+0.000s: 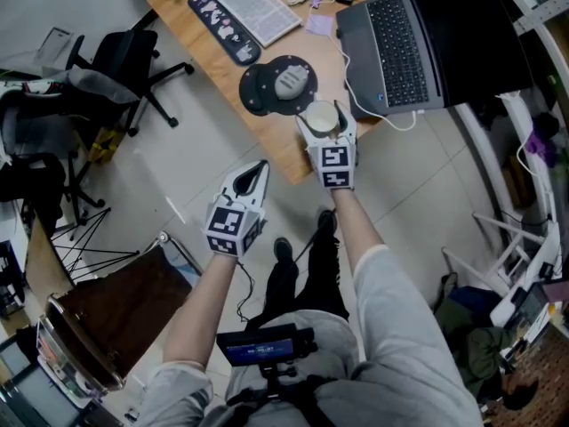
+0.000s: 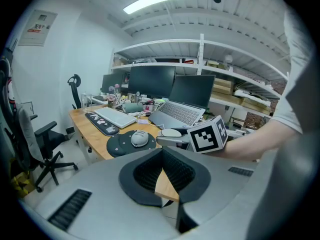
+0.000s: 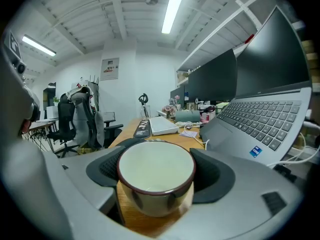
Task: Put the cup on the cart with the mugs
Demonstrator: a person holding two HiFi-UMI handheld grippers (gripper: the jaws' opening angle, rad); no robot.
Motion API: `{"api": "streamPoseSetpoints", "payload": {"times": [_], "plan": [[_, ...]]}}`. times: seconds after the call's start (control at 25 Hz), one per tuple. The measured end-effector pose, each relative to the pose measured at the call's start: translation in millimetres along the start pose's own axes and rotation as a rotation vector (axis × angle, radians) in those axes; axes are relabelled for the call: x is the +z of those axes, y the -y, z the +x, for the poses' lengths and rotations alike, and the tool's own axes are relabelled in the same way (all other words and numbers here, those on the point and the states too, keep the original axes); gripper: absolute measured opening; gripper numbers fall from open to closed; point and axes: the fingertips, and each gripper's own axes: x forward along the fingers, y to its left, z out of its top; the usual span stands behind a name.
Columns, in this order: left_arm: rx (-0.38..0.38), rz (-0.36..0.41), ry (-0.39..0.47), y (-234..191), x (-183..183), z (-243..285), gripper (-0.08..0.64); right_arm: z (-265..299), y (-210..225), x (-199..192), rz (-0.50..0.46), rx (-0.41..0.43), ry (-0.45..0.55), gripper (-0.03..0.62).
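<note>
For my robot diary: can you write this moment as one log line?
right gripper: closed on cup | cup: on desk beside laptop | left gripper: shut, empty

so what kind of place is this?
Probably an office or lab workspace: wooden desk with open laptop and keyboard, office chair on the tiled floor, monitors under stocked wall shelves.

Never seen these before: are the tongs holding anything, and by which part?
The right tongs clamp the cup by its two sides, below the rim; the left tongs hold nothing.
</note>
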Motion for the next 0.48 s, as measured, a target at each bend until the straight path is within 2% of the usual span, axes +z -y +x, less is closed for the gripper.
{"api": "streamPoseSetpoints", "payload": {"times": [0.24, 0.48], "plan": [[0.010, 0.000, 0.004, -2.9, 1.8, -5.7, 0.006, -6.6, 1.5, 6.7, 0.006, -0.004, -0.007, 0.408], [0.012, 0.008, 0.019, 1.2, 7.2, -21.9, 0.006, -30.5, -10.1, 41.2, -0.022, 0.034, 0.014, 0.408]]}}
